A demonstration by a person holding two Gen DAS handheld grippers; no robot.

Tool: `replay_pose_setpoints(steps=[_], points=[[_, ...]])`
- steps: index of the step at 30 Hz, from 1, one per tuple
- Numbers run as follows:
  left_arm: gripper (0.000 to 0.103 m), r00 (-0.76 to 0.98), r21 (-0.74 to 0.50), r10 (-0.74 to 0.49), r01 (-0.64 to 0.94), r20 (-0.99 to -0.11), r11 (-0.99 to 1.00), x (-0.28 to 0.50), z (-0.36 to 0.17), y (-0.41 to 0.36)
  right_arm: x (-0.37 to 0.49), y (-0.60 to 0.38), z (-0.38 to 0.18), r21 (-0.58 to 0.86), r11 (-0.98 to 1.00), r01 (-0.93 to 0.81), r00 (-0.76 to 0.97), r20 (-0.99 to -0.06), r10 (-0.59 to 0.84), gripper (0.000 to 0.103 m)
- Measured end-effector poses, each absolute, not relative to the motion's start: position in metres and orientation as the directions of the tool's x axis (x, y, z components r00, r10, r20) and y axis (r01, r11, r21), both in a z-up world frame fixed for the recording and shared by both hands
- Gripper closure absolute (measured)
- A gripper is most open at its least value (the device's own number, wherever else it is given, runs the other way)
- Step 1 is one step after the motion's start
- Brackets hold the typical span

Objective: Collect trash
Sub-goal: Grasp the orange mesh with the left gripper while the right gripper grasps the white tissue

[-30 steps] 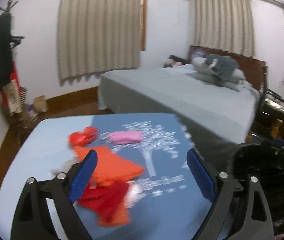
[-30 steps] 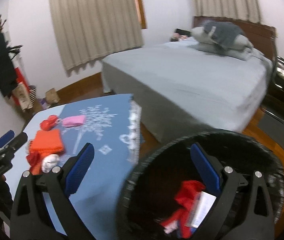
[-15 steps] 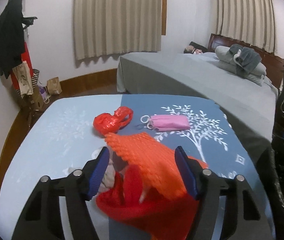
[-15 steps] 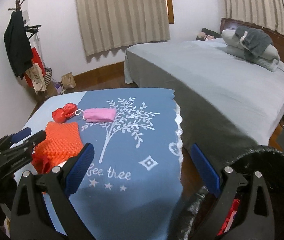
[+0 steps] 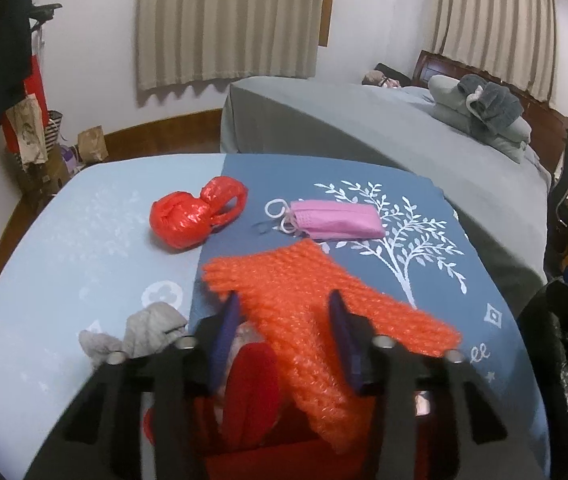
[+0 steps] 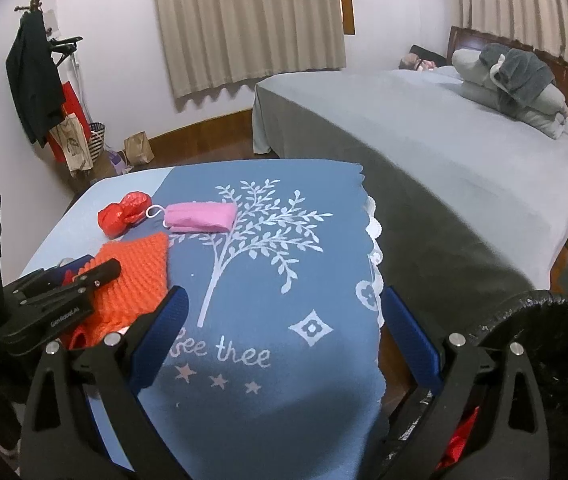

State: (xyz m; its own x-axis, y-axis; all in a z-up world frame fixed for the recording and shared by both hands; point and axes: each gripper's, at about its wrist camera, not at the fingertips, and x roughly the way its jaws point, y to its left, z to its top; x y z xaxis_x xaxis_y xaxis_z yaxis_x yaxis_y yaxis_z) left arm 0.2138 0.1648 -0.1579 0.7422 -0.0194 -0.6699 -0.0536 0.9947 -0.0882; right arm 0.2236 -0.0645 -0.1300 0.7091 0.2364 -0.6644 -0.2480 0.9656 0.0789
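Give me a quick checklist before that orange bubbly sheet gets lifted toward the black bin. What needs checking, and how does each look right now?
1. Orange bubble sheet sits between the left tool's closing jaws: ok.
2. Pads firmly pressing the sheet: cannot tell.
3. Red wrapper beneath could get dragged along: not ok.
4. Right tool open, empty, apart from the sheet: ok.
5. Black bin at the table's edge, mouth open: ok.
6. Pink mask and red bag lie clear of the grip: ok.
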Motion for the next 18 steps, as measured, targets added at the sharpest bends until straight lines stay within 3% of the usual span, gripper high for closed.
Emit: replay_pose_setpoints(steps=[7, 18], points=[[0.083, 0.799, -0.122, -0.051, -0.028, -0.6, 0.992, 0.205, -0.135, 0.162, 0.223, -0.064, -0.131, 0.079, 0.965, -0.249, 0.708, -0.665, 0.237, 0.009], [0.086, 0.855, -0.217, -0.065, -0.056, -0.515, 0.975, 0.18, -0.096, 0.185, 0.215, -0.057, -0.128, 0.087, 0.961, -0.261, 0.719, -0.647, 0.253, 0.009]])
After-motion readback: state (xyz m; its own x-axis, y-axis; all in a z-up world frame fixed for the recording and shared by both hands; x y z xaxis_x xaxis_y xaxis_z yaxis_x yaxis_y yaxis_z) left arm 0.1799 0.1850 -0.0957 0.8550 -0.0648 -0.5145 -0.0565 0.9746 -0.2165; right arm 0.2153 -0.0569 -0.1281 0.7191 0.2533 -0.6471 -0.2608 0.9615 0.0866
